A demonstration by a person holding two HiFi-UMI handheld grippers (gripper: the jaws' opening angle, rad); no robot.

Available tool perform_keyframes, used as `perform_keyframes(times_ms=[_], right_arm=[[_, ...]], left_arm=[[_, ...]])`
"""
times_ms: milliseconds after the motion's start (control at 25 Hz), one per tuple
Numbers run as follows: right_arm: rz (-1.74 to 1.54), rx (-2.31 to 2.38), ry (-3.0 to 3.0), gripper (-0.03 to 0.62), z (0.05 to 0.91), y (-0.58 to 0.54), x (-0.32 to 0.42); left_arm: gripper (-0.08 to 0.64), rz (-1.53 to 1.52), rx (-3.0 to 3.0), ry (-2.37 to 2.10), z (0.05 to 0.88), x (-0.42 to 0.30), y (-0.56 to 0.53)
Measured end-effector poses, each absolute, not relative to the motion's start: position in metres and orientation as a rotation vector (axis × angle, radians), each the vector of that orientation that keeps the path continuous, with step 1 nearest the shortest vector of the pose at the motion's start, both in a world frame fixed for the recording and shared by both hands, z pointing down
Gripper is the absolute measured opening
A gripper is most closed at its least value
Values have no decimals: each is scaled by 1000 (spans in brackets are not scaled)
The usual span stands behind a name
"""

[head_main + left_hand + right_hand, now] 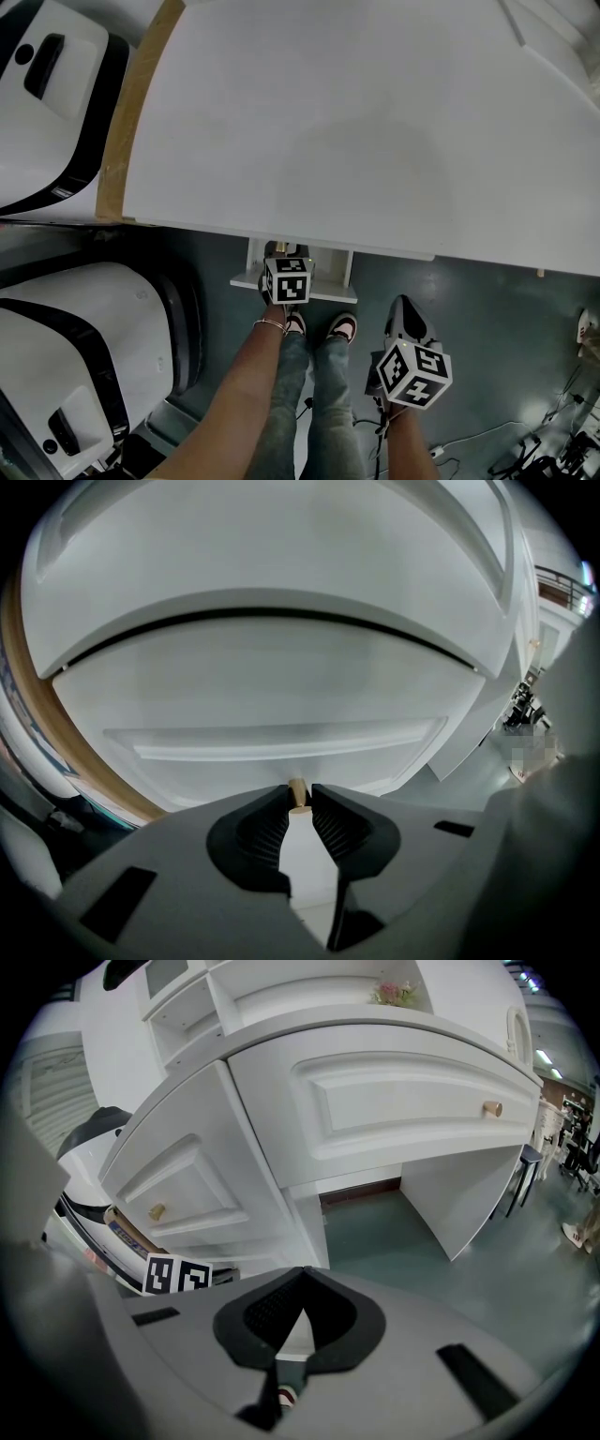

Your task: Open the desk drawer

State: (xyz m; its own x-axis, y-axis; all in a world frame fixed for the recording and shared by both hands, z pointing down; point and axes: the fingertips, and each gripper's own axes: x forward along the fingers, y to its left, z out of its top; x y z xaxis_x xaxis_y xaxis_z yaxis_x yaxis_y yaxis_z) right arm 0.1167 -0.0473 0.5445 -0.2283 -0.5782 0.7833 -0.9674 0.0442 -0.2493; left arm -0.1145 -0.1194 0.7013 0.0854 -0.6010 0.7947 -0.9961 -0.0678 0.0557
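Two grippers are in use, one in each of the person's hands, and only one has anything in it. The left gripper has its jaws drawn in narrow on a small wooden knob, with the ribbed pads against either side of it. That knob sits on the desk drawer, whose white front with a raised panel fills the left gripper view, a dark gap running along its top edge.

From above, the left gripper's marker cube sits at the near edge of the white desktop, a little left of the middle. There a white ledge juts out past that edge. How far the drawer is out, I can't tell. The person's shoes stand just in front of it on the grey-green floor.

The right gripper holds nothing. Its jaws meet tip to tip, and it hangs clear of the desk beside the person's right leg. Its view looks across at the desk front, where a wide drawer with a round knob spans the knee space.

Past the desktop's left edge stand white shells with black trim.
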Motion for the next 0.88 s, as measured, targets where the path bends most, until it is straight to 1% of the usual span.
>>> perform_keyframes(times_ms=[880], right_arm=[[1076,1557,-1845,8,547,-31,118]], left_arm=[[89,811,1736,-1565,702,-112,-90]])
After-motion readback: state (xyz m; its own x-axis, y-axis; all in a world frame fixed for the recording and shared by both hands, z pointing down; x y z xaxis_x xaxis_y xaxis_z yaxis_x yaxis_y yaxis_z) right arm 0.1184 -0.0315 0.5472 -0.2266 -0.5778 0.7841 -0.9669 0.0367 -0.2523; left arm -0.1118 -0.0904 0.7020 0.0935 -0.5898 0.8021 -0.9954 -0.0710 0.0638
